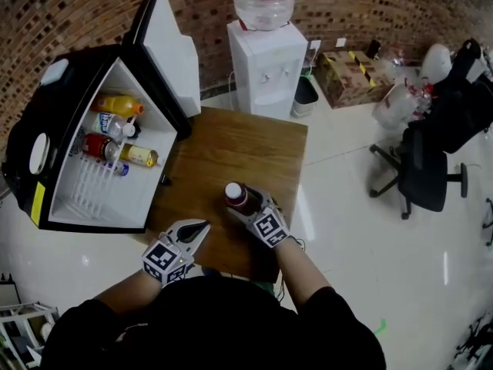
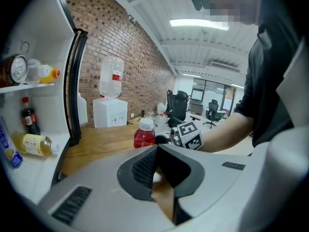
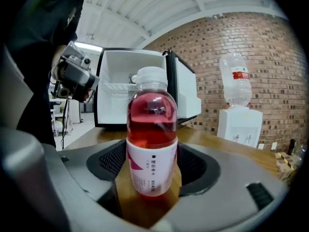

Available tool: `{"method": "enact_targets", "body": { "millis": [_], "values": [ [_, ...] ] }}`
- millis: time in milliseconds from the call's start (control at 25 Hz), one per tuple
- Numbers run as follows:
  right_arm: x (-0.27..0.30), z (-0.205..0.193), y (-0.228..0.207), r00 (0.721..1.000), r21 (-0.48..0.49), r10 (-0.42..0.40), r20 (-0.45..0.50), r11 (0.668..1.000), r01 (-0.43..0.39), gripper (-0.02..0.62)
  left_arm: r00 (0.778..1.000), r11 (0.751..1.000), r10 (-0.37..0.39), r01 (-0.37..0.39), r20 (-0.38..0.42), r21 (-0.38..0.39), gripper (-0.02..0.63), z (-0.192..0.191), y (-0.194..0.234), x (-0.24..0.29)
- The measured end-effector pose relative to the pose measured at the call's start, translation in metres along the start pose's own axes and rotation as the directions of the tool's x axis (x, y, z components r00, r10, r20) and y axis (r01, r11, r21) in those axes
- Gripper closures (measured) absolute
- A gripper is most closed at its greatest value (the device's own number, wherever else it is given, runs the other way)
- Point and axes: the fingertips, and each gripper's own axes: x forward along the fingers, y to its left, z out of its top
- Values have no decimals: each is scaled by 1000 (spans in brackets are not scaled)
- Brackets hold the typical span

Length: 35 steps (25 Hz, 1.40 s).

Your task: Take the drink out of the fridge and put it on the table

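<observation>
A drink bottle [image 1: 235, 195] with red liquid, a white cap and a white label stands upright on the wooden table [image 1: 231, 141], near its front edge. My right gripper [image 1: 240, 206] has its jaws around the bottle [image 3: 152, 139] at label height, with thin gaps at the pads, so it is open. My left gripper [image 1: 202, 226] hovers over the front left part of the table, shut and empty, its tips pointing at the bottle [image 2: 144, 134]. In the left gripper view, the right gripper's marker cube [image 2: 189, 135] shows just right of the bottle.
The small fridge [image 1: 96, 203] lies open at the table's left, its door [image 1: 166, 45] raised, with several drinks [image 1: 115, 126] on its shelves. A white water dispenser [image 1: 266, 64] stands behind the table. An office chair [image 1: 424, 168] and boxes are at the right.
</observation>
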Motion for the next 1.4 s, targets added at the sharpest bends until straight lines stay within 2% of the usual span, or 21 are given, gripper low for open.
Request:
{"method": "enact_targets", "body": {
  "millis": [80, 160, 400, 520, 600, 720, 800, 920, 1000, 1160, 1240, 1400],
  "values": [
    [-14, -7, 4, 998, -13, 37, -50, 999, -38, 210, 1000, 1000, 18, -18, 11, -14, 607, 6, -7, -1],
    [-43, -9, 11, 995, -8, 51, -81, 999, -52, 210, 999, 1000, 29, -29, 23, -12, 607, 13, -17, -10],
    [-160, 10, 14, 994, 87, -19, -109, 996, 28, 217, 993, 1000, -5, 5, 120, 4, 607, 41, -37, -41],
    [-198, 36, 33, 995, 158, -56, -83, 985, 68, 337, 983, 998, -64, 64, 172, 4, 607, 52, -34, -61],
    [-214, 56, 47, 990, 199, -127, -61, 970, 137, 401, 974, 993, -115, 117, 195, 2, 607, 55, -29, -76],
    [-232, 82, 71, 965, 241, -261, -30, 935, 260, 507, 963, 983, -176, 184, 203, -19, 609, 49, -21, -103],
    [-241, 94, 88, 947, 291, -320, -2, 906, 307, 600, 959, 977, -203, 213, 197, -30, 609, 42, -16, -119],
    [-249, 108, 108, 931, 382, -362, 56, 869, 315, 603, 958, 973, -220, 229, 185, -30, 609, 35, -11, -134],
    [-252, 114, 120, 933, 407, -350, 79, 866, 291, 601, 952, 970, -235, 244, 198, -20, 609, 37, -17, -140],
    [-260, 113, 138, 956, 421, -280, 92, 881, 217, 601, 906, 947, -304, 320, 296, -9, 609, 52, -51, -153],
    [-262, 113, 139, 966, 408, -242, 88, 894, 187, 601, 904, 947, -304, 320, 299, -6, 609, 53, -61, -154],
    [-259, 118, 125, 976, 388, -203, 81, 908, 157, 601, 919, 960, -261, 279, 297, -18, 609, 55, -66, -154]
  ]
}}
